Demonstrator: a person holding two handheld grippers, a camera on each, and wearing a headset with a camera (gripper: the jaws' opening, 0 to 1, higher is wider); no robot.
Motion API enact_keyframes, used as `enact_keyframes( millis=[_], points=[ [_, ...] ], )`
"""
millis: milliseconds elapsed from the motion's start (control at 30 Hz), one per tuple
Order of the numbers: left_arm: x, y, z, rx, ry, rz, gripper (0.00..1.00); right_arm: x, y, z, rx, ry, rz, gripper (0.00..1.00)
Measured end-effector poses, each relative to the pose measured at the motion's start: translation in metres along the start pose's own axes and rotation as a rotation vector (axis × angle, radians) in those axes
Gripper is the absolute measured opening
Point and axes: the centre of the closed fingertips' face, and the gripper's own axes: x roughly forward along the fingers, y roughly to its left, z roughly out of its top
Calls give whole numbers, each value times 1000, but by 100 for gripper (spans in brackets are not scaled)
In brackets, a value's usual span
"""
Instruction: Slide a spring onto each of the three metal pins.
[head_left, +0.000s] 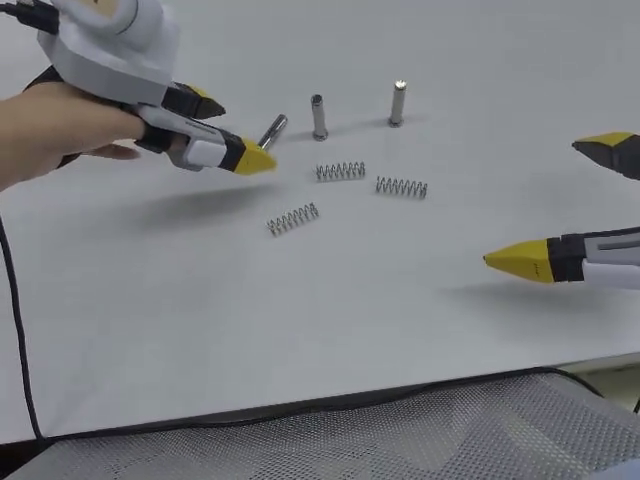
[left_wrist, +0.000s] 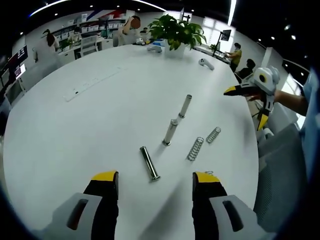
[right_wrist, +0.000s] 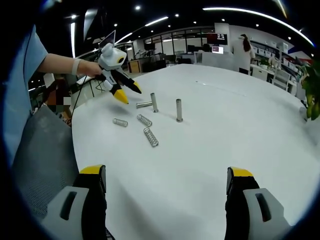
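Note:
Two metal pins stand upright (head_left: 318, 117) (head_left: 397, 103) on the white table (head_left: 330, 300), and a third pin (head_left: 272, 130) lies on its side left of them. Three loose springs (head_left: 340, 171) (head_left: 401, 187) (head_left: 292, 218) lie in front of the pins. My left gripper (head_left: 235, 128) hovers open just left of the lying pin (left_wrist: 149, 162), which sits ahead of its yellow fingertips (left_wrist: 105, 177). My right gripper (head_left: 540, 203) is open at the right, well away from the springs (right_wrist: 150, 137) and the pins (right_wrist: 178, 110). Neither holds anything.
A black cable (head_left: 15, 330) runs down the table's left side. The near table edge (head_left: 400, 392) meets a grey mesh chair back (head_left: 400, 430). A potted plant (left_wrist: 176, 31) and small devices sit at the far side, with people at desks beyond.

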Motion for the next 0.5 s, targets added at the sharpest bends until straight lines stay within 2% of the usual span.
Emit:
enact_keyframes(
  millis=[233, 333, 500],
  points=[
    [8, 4, 9, -2, -1, 14, 49, -1, -1, -2, 7, -2, -4, 99],
    [11, 6, 13, -16, 0, 18, 42, -2, -1, -3, 8, 1, -7, 99],
    [14, 10, 15, -20, 4, 31, 38, -3, -3, -5, 14, 3, -12, 99]
  ],
)
